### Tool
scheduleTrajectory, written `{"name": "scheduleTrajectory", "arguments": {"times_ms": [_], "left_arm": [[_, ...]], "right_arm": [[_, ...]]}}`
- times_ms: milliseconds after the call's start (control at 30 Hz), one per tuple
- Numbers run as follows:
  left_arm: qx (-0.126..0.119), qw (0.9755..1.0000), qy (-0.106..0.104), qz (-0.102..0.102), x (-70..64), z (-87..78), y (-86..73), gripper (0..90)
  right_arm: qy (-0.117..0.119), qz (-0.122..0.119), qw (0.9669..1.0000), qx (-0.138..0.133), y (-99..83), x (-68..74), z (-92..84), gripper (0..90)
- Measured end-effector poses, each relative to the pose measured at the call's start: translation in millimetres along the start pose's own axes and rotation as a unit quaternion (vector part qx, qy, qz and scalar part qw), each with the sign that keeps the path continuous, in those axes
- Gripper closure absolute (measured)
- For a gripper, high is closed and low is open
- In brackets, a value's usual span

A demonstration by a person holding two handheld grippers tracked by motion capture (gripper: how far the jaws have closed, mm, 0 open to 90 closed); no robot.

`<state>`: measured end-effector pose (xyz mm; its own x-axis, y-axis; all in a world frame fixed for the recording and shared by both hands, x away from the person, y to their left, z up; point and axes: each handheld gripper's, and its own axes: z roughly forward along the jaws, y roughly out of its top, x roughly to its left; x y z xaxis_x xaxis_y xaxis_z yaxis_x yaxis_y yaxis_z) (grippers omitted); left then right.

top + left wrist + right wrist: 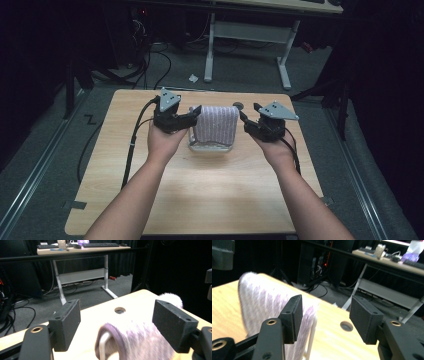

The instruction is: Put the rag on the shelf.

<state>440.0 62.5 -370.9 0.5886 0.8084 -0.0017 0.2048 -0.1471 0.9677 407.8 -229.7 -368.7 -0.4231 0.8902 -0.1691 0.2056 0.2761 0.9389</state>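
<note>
The left gripper (116,326) has its jaws wide apart with nothing clamped; in the left gripper view the purple-and-white striped towel (140,342) sits low between them, blurred, draped over a white wire rack (102,346), and I cannot tell whether either pad touches the cloth. The right gripper (325,317) also has its jaws spread apart and empty; in the right gripper view its left pad stands just in front of the towel's (262,305) near end, beside a thin white upright of the rack (312,337), while the other pad is over bare wood near a round hole (346,326) in the tabletop. From the high view, the left gripper (192,117) and the right gripper (248,116) flank the towel (216,125) at its two ends, each held in one of the person's hands, forearms reaching in from the near edge. The towel hangs over the rack (210,146) near the far middle of the light wooden table (200,195), with the hole (238,105) just behind it. Black cables trail from both grippers. Beyond the table lie grey carpet and a white-legged desk (247,35) carrying keyboards.
</note>
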Motion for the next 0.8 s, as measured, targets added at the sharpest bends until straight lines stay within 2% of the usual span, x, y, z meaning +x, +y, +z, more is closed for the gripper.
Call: {"name": "scheduleTrajectory", "arguments": {"times_ms": [67,133,267,467,667,733,767,800], "left_arm": [[0.006,0.9999,-0.005,0.009,-2.0,-3.8,-7.3,23.4],[0.009,0.9998,-0.009,0.017,-4.4,-7.5,-15.8,23.8],[0.025,0.9994,-0.017,0.017,-7.0,-12.0,-38.3,24.2],[0.054,0.9982,-0.027,0.002,-7.6,-15.6,-76.0,24.6],[0.100,0.9941,-0.042,-0.002,-14.8,-13.2,-114.6,24.7],[0.118,0.9920,-0.046,0.006,-18.8,-15.1,-127.8,24.7],[0.125,0.9912,-0.038,0.019,-21.4,-17.3,-134.5,24.7],[0.135,0.9897,-0.020,0.045,-24.6,-20.3,-141.0,24.7]], "right_arm": [[-0.001,-0.007,1.0000,0.000,-8.4,2.0,-3.4,43.9],[0.001,-0.012,0.9999,0.011,-16.5,4.1,-5.7,43.5],[0.006,-0.014,0.9997,0.020,-38.0,9.2,-10.0,43.5],[0.014,-0.013,0.9993,0.034,-69.4,18.9,-12.5,44.6],[0.026,-0.004,0.9979,0.059,-96.7,26.8,-11.0,43.8],[0.030,-0.003,0.9975,0.065,-106.3,30.4,-12.3,43.7],[0.032,-0.003,0.9972,0.068,-111.4,32.1,-13.2,43.6],[0.035,-0.003,0.9969,0.071,-116.8,34.1,-14.4,43.4]]}}
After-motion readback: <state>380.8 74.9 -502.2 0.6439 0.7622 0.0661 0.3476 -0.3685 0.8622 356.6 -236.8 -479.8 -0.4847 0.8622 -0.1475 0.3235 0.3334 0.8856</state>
